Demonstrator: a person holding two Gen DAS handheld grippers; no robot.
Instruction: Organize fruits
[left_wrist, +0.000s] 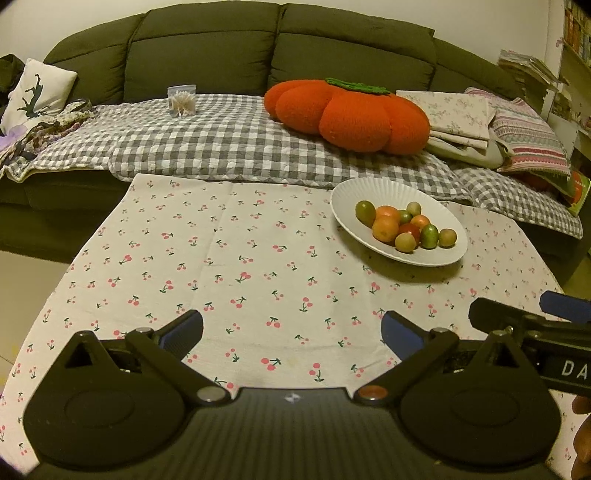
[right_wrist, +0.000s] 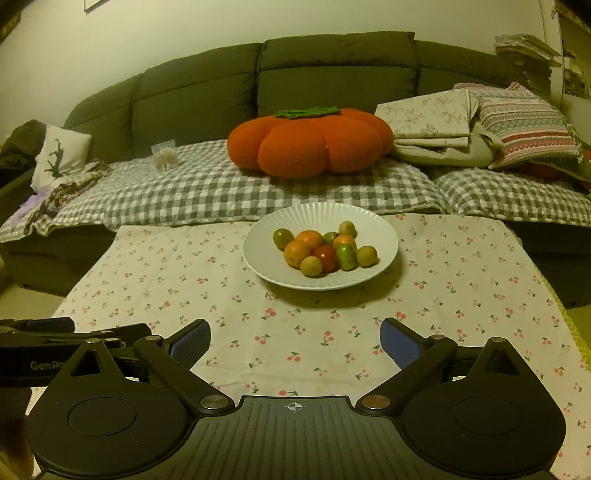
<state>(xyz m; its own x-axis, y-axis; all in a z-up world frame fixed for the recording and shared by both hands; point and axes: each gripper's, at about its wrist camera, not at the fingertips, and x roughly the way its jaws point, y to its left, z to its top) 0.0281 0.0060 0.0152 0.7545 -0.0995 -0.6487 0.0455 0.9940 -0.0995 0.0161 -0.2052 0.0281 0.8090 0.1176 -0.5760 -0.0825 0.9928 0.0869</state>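
Observation:
A white ribbed plate (left_wrist: 369, 192) (right_wrist: 280, 229) stands on the cherry-print tablecloth (left_wrist: 229, 258) (right_wrist: 461, 280) and holds several small fruits: oranges (left_wrist: 385, 228) (right_wrist: 297, 254), a red one (left_wrist: 410, 231) (right_wrist: 327, 257), green ones (left_wrist: 429, 236) (right_wrist: 346, 257) and yellowish ones. My left gripper (left_wrist: 291, 332) is open and empty, low over the cloth, near and left of the plate. My right gripper (right_wrist: 295, 339) is open and empty, near of the plate and facing it. Each gripper shows at the edge of the other's view, as with the right one (left_wrist: 532, 325).
A dark green sofa (left_wrist: 207, 48) (right_wrist: 332, 70) runs behind the table, covered by a grey checked blanket (left_wrist: 221, 144). On it lie an orange pumpkin cushion (left_wrist: 351, 114) (right_wrist: 310, 144), folded linens (left_wrist: 461, 114), a small clear box (left_wrist: 181, 100) and a white pillow (left_wrist: 37, 92).

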